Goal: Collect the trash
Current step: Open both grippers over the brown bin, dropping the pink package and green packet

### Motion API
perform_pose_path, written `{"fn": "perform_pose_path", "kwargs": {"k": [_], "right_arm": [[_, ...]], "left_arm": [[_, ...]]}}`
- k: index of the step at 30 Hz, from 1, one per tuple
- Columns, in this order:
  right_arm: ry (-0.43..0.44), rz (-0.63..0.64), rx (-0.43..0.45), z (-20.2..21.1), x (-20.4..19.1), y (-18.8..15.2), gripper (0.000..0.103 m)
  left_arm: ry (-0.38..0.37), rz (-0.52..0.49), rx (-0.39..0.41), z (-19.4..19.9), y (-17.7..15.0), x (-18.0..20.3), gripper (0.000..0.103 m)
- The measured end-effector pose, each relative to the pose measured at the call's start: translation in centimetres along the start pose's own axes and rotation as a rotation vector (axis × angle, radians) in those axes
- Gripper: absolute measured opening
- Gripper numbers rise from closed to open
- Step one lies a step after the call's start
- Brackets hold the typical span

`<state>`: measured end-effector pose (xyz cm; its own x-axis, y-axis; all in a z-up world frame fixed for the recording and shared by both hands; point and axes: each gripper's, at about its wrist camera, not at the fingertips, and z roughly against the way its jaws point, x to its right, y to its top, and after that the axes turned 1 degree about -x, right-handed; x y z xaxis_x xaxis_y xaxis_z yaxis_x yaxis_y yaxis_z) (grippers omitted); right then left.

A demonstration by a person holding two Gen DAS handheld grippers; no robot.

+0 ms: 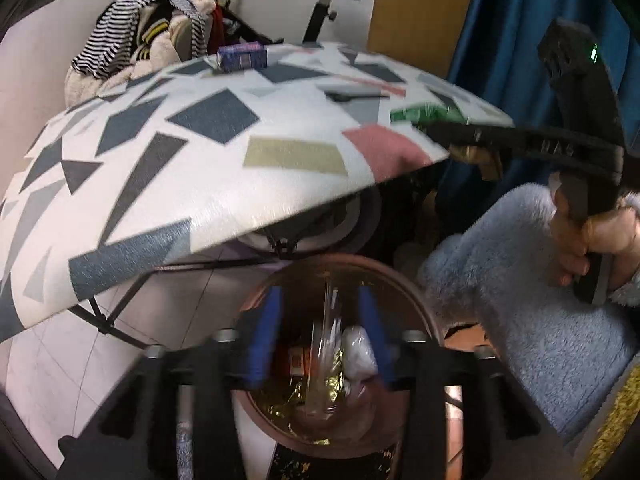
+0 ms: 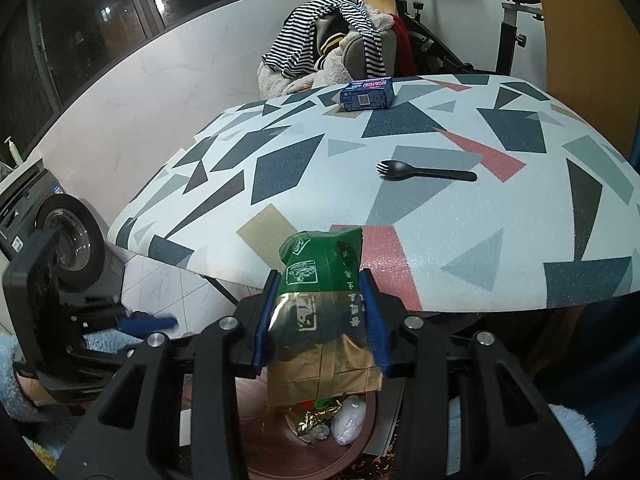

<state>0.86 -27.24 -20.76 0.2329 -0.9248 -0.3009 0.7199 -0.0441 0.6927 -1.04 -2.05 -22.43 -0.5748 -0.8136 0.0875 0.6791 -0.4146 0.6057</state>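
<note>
Right gripper point(image 2: 320, 320): clamped on a green and gold snack wrapper point(image 2: 324, 312); both blue pads point(image 2: 266, 320) press its sides.
Wrapper position: held at the near edge of the table point(image 2: 440, 220), green end up and over the tabletop, gold end hanging down above the bin.
Wrapper, left wrist view: only a green sliver point(image 1: 424, 114) shows at the table's right edge, beside the right gripper's black body point(image 1: 532, 146).
Left gripper point(image 1: 322, 344): fingers apart with a wide gap; blue pads point(image 1: 264, 340) touch nothing; a clear wrapper point(image 1: 326, 344) stands in the gap, and whether it is gripped or lies in the bin below cannot be told (frame blurred).
Left gripper location: low, beside and under the table, pointing down over the bin.
Trash bin point(image 1: 400, 276): round, brown rim; on the floor by the table's near edge.
Bin contents: gold foil point(image 2: 310, 420), a white crumpled piece point(image 2: 348, 420), a red-orange scrap point(image 1: 294, 360).
Table: geometric-patterned cover in white, navy, grey, pink and tan.
Black spork point(image 2: 424, 171): flat on the tabletop, prongs left, well apart from the wrapper.
Blue carton point(image 2: 366, 94): at the far edge of the table.
Background: striped clothing point(image 2: 320, 36) piled on a chair, exercise bike point(image 2: 508, 28), washing machine point(image 2: 60, 224) at left.
</note>
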Motion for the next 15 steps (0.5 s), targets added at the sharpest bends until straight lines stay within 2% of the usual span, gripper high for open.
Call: {"fn": "perform_pose_path", "kwargs": {"k": [1, 2, 5, 8, 15], "right_arm": [[0.0, 0.001, -0.001, 0.0, 0.0, -0.1, 0.041], [0.0, 0.005, -0.005, -0.1, -0.1, -0.2, 0.041], [0.005, 0.022, -0.02, -0.5, -0.4, -0.5, 0.042], [0.013, 0.057, -0.037, -0.9, -1.1, -0.7, 0.041], [0.001, 0.223, -0.097, -2.4, -4.3, -2.2, 0.042]], "left_arm": [[0.003, 0.011, 0.014, 0.5, 0.2, -0.1, 0.053], [0.009, 0.028, 0.033, 1.0, 0.3, -0.2, 0.064], [0.02, 0.084, 0.104, 3.0, 0.6, -0.6, 0.084], [0.045, 0.118, 0.156, 4.6, 0.6, -1.1, 0.093], [0.15, 0.173, 0.24, 7.4, 0.6, -2.1, 0.097]]}}
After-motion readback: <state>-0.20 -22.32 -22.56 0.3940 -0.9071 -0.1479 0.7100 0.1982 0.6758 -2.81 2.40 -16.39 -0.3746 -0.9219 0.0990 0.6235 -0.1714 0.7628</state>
